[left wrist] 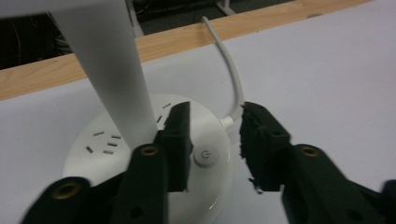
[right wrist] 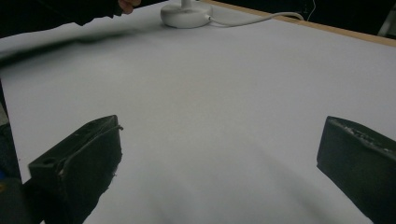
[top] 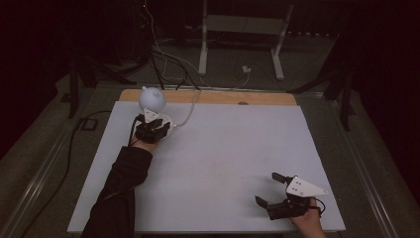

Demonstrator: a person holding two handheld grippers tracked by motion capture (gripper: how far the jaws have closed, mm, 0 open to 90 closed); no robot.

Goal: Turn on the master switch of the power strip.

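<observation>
White desk lamp [top: 151, 99], the one object on the table [top: 223, 163], stands at the far left corner, one cable [left wrist: 232, 79] trailing from its round base [left wrist: 140, 140]. Left gripper [left wrist: 215, 149] hovers over the base, jaws apart around its single power button [left wrist: 205, 156]. Right gripper [top: 271, 189] rests near the front right edge, jaws wide apart, holding nothing.

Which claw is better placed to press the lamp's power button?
Left. The left claw is open right over the lamp base, its jaws flanking the power button. The right claw hangs open at the table's near right corner, far from the lamp.
</observation>
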